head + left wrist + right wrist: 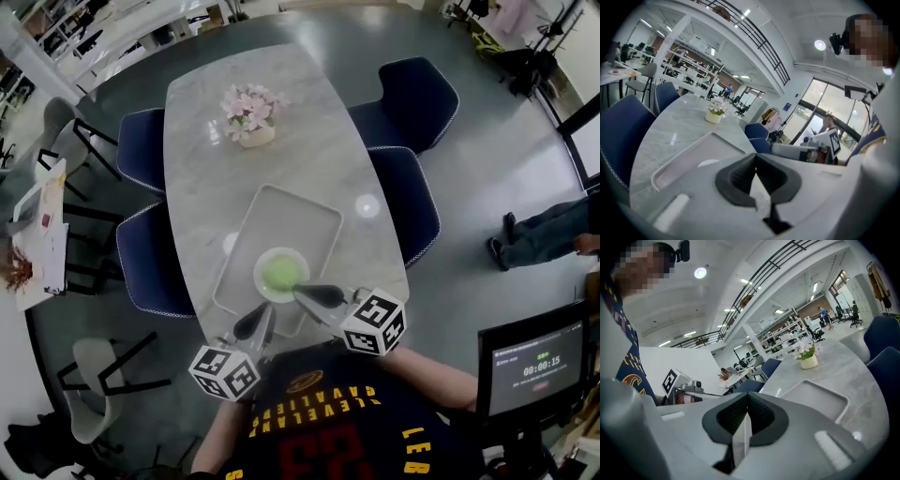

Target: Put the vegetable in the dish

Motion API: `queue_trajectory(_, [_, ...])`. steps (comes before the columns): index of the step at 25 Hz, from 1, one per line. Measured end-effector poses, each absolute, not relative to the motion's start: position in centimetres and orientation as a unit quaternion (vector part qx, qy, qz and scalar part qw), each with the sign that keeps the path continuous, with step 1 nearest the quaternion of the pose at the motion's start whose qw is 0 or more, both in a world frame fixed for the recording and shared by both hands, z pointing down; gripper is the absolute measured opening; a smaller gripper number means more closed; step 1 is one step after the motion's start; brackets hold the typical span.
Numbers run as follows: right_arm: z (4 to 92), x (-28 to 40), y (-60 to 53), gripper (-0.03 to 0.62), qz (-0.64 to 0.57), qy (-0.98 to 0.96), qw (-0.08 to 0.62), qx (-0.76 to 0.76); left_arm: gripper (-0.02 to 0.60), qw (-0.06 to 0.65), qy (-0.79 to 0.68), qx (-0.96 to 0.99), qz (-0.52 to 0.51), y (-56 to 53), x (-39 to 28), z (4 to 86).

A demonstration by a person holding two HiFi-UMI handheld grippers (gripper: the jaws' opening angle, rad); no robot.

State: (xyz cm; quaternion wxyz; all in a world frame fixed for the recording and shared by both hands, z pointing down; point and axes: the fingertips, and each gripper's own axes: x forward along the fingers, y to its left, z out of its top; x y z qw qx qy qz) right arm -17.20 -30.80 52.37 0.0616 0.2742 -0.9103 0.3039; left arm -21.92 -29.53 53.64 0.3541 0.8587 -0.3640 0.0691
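Closest to the lens, the person's black jersey (319,422) is filling the 6 o'clock edge of the head view, and beyond it the marble table (309,141) is stretching away toward 12 o'clock. A pale rectangular tray (281,220) is lying on the table's near half, leaning a little toward 1 o'clock. Both grippers are hovering over the tray's near end and pointing at the dish. The left gripper (265,317) is sitting at about 7 o'clock of it, and the right gripper (302,293) just beside it at about 4 o'clock. In each gripper view the dark pads are meeting with nothing between them, so both claws are pressed together and carrying nothing. A round white dish (259,272) is sitting at the tray's 6 o'clock end, and the green vegetable (280,274) is lying inside it. Judging by that, the placing step is looking finished. The next move is probably calling only for drawing both grippers back toward 6 o'clock without nudging the dish.
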Motion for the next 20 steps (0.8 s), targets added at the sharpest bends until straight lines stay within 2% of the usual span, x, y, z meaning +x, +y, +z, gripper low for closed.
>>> queue_trajectory(8, [52.2,-19.0,-30.8,0.006,0.308,-0.914,0.063,0.256,0.002,0.359,-0.376,0.851,0.072,-29.2,-23.5,53.4])
queue_trajectory(20, [52.3,-16.1,-30.4,0.006,0.302,-0.908,0.076,0.280,0.002,0.360,-0.338,0.866,0.074,-29.5,-19.9,54.0])
